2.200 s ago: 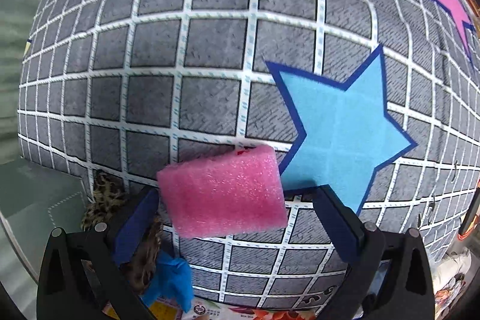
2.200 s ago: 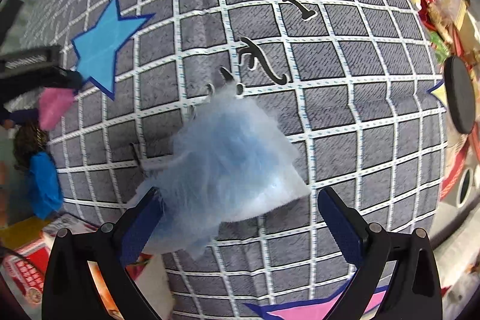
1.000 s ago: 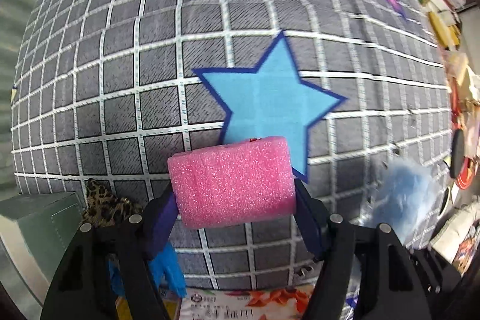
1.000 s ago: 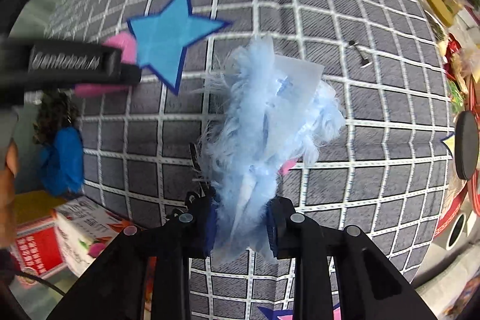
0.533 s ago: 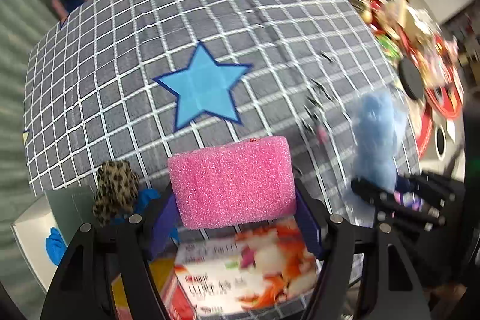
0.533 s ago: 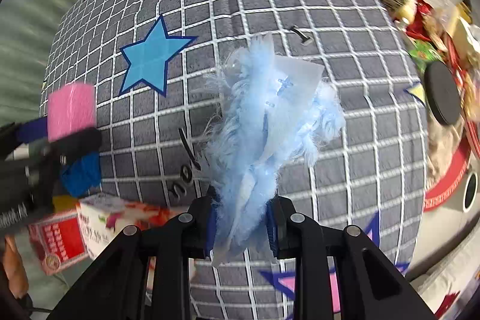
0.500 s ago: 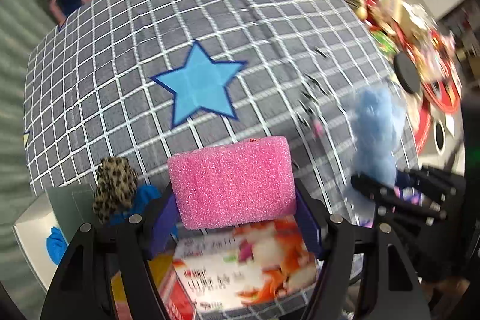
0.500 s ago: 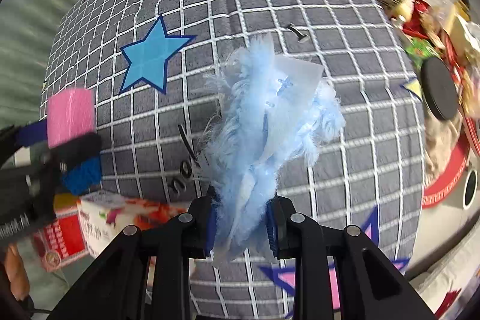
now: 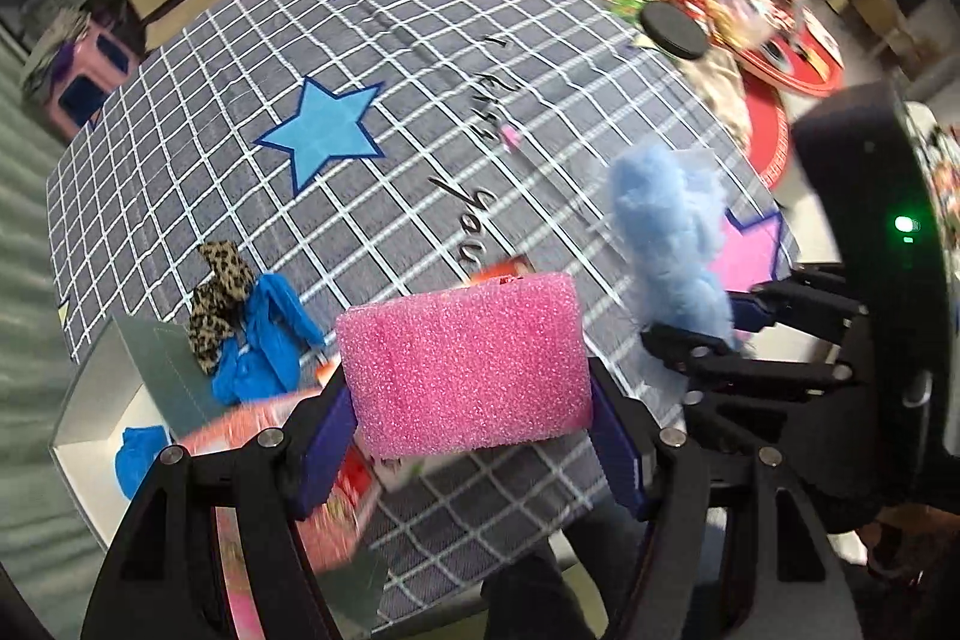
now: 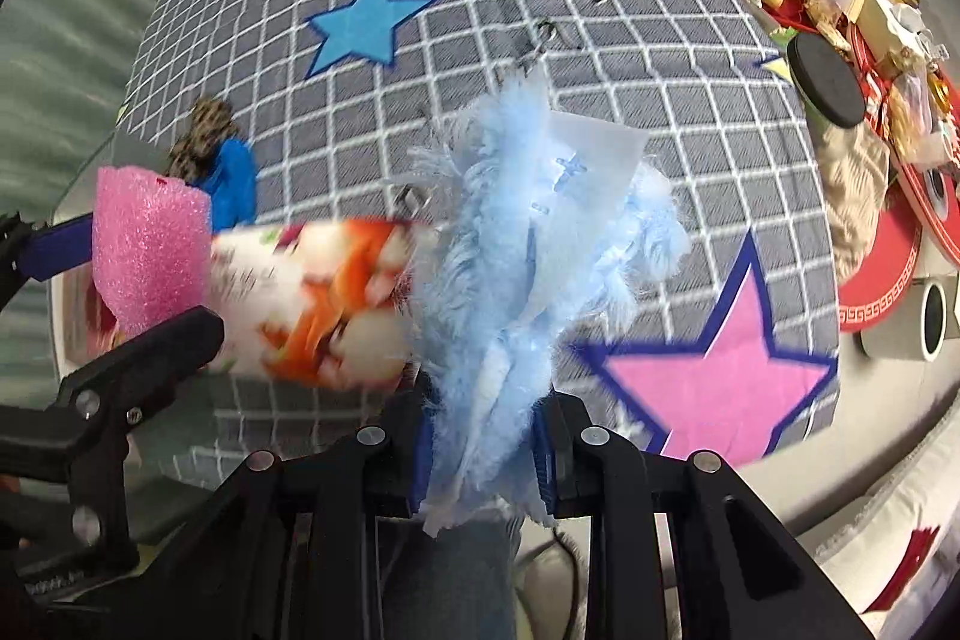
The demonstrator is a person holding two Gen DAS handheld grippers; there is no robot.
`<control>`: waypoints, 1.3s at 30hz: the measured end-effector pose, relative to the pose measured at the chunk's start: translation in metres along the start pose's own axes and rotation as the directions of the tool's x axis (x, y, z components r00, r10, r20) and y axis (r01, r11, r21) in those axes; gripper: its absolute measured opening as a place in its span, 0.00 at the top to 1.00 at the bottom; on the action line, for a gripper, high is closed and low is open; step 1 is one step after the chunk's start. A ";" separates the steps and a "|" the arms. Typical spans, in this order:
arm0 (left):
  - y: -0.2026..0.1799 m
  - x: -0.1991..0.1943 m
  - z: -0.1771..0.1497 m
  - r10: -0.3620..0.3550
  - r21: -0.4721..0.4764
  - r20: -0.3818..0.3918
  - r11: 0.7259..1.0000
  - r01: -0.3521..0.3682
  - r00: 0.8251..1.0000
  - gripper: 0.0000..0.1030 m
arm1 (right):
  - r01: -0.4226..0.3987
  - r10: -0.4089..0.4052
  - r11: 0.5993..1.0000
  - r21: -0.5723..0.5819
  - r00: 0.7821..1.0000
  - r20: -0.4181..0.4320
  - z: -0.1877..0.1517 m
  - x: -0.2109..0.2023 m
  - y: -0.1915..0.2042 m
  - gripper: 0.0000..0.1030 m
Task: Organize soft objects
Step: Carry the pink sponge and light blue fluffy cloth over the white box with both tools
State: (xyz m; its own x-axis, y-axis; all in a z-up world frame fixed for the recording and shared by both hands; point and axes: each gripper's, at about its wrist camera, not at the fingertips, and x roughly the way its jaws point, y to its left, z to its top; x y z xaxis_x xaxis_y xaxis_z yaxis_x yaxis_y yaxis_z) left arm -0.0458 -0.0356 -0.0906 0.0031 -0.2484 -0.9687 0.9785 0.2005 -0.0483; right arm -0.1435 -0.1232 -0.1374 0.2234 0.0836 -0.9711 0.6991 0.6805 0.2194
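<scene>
left gripper [image 9: 468, 436] clamped on the pink rectangular foam sponge [image 9: 465, 361], long axis left-right mid-frame; right gripper [image 10: 483, 445] pinches the fluffy light-blue fabric piece [image 10: 528, 244], standing upright.

1. My left gripper [image 9: 468, 436]: matte black frame with triangular cut-outs, silver round screws at the joints, and dark blue pads on the inner faces of its fingers [image 9: 324, 442].
2. My right gripper [image 10: 483, 451]: the same black linkage, silver screws, blue pad edges.
3. Right unit's black housing, seen from my left camera: one small green light.
</scene>
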 end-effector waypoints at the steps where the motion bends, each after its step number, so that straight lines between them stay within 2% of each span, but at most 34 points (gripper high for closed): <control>1: -0.002 -0.004 -0.007 0.004 0.010 0.004 1.000 -0.004 1.000 0.28 | 0.000 0.000 1.000 -0.004 1.000 -0.001 -0.002 0.003 0.006 0.72; 7: 0.004 -0.024 -0.040 0.017 -0.002 0.036 1.000 -0.017 0.999 0.28 | -0.010 0.010 0.999 -0.043 1.000 0.004 -0.031 -0.003 0.036 0.72; 12: 0.015 -0.041 -0.058 0.043 -0.036 0.077 0.999 -0.041 0.996 0.28 | 0.003 0.000 0.997 -0.073 0.999 0.039 -0.040 -0.014 0.056 0.72; 20: 0.050 -0.070 -0.091 0.096 -0.165 0.143 0.984 -0.072 0.985 0.28 | 0.024 -0.012 0.986 -0.164 0.997 0.076 -0.042 -0.032 0.094 0.72; 24: 0.075 -0.081 -0.111 0.125 -0.253 0.156 0.964 -0.083 0.980 0.28 | 0.026 -0.006 0.974 -0.223 0.996 0.091 -0.040 -0.039 0.116 0.72; 30: 0.113 -0.091 -0.146 0.171 -0.386 0.148 0.917 -0.102 0.974 0.28 | 0.024 0.008 0.952 -0.306 0.995 0.102 -0.038 -0.044 0.150 0.72; 39: 0.148 -0.092 -0.187 0.207 -0.512 0.121 0.851 -0.117 0.971 0.28 | 0.009 0.039 0.915 -0.403 0.993 0.110 -0.030 -0.049 0.196 0.72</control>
State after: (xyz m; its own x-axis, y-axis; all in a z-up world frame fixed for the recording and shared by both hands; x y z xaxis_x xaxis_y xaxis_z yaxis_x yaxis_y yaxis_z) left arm 0.0605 0.1945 -0.0541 0.2303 -0.3145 -0.9209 0.7269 0.6848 -0.0521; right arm -0.0381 0.0280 -0.0494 0.3235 0.0294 -0.9458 0.3680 0.9169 0.1543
